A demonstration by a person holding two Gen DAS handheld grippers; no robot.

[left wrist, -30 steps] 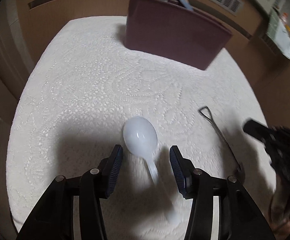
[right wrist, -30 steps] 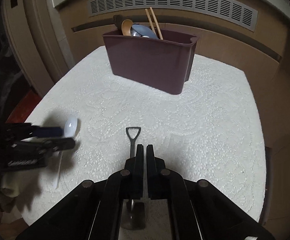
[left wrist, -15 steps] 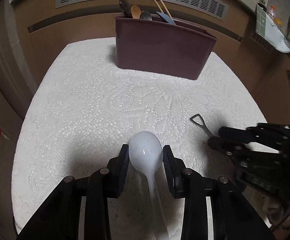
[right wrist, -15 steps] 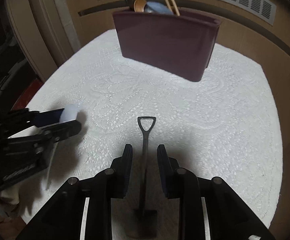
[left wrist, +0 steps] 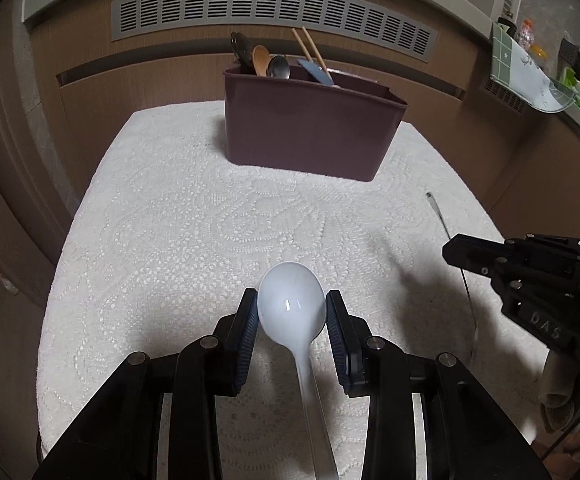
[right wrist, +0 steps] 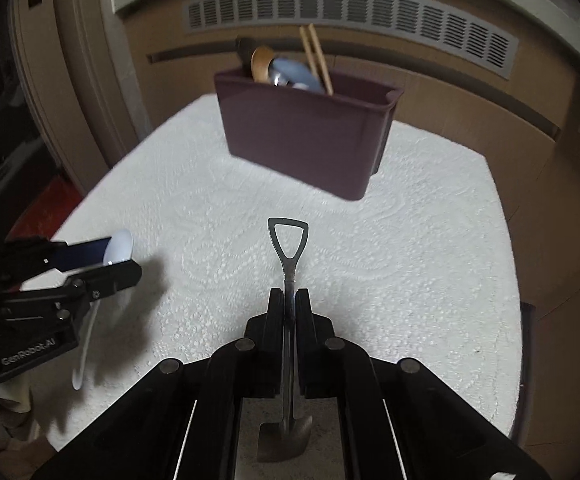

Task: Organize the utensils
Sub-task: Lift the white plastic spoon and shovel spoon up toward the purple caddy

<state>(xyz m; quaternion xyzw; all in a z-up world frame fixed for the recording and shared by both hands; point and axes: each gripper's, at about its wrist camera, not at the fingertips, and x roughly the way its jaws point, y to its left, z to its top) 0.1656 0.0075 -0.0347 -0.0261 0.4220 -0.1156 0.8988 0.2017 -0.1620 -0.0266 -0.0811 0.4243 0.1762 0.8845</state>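
Note:
My left gripper (left wrist: 292, 308) is shut on the bowl of a white plastic spoon (left wrist: 292, 304), held above the white lace cloth, handle trailing back under the fingers. It shows in the right wrist view (right wrist: 118, 246) at the left. My right gripper (right wrist: 289, 300) is shut on the shaft of a metal shovel-shaped spoon (right wrist: 288, 240), its loop handle pointing forward, lifted off the cloth. It shows in the left wrist view (left wrist: 448, 232) at the right. A maroon utensil bin (left wrist: 310, 128) (right wrist: 306, 136) stands at the far side, holding several spoons and chopsticks (right wrist: 316, 58).
The white lace cloth (left wrist: 194, 220) covers the table, with edges dropping off left, right and near. Wooden panelling with a vent grille (left wrist: 274, 8) runs behind the bin. A shelf with small items (left wrist: 530, 76) is at the far right.
My left gripper closed on the white spoon's bowl and raised it. My right gripper opened, then closed on the metal spoon's shaft and lifted it. Both views have tilted up toward the bin.

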